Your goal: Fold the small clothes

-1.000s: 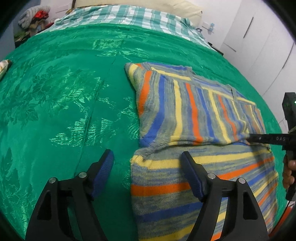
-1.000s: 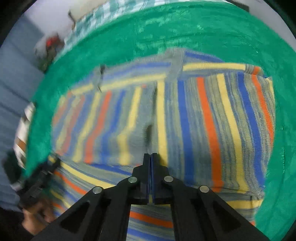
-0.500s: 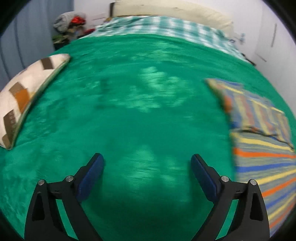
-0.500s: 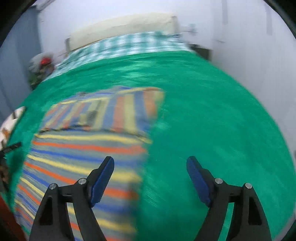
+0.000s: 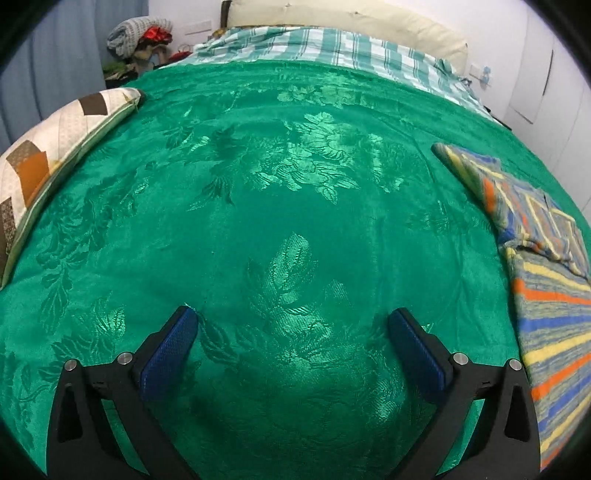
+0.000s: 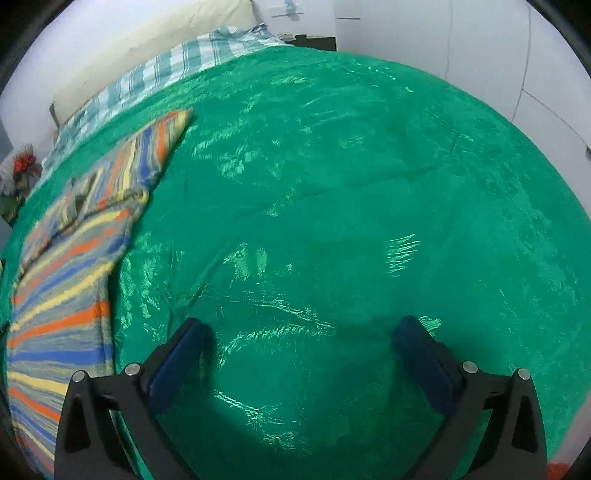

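- Left wrist view, far left edge: a cream pillow with brown and orange patchwork blocks [image 5: 40,173] lies on the bed.
- Upper left corner of that view: a heap of grey and red clothes [image 5: 138,35] sits beside a blue curtain [image 5: 55,55].
- Centre: a shiny green bedspread with a woven leaf pattern [image 5: 277,206] fills most of the frame; past it, at the top, lie a green-and-white checked sheet [image 5: 332,48] and a long cream bolster [image 5: 351,18].
- Bottom centre: the left hand-held gripper [image 5: 293,334], black with blue pads, points down at bare bedspread; its jaws are opening, spread wide, with nothing between them.
- Right edge: the folded knitted jumper striped in grey, blue, orange and yellow [image 5: 546,295] lies flat on the bedspread, well apart from the left hand-held gripper.
- Right wrist view, left edge: the same jumper [image 6: 70,277] runs from the upper left down to the lower left corner, a folded part lying on top of it.
- Bottom centre: the right hand-held gripper [image 6: 301,339] hangs over bare green bedspread [image 6: 351,184] just beside the jumper's edge; its jaws are opening wide and hold nothing.
- Upper right: white wardrobe doors [image 6: 480,48] stand behind the bed.
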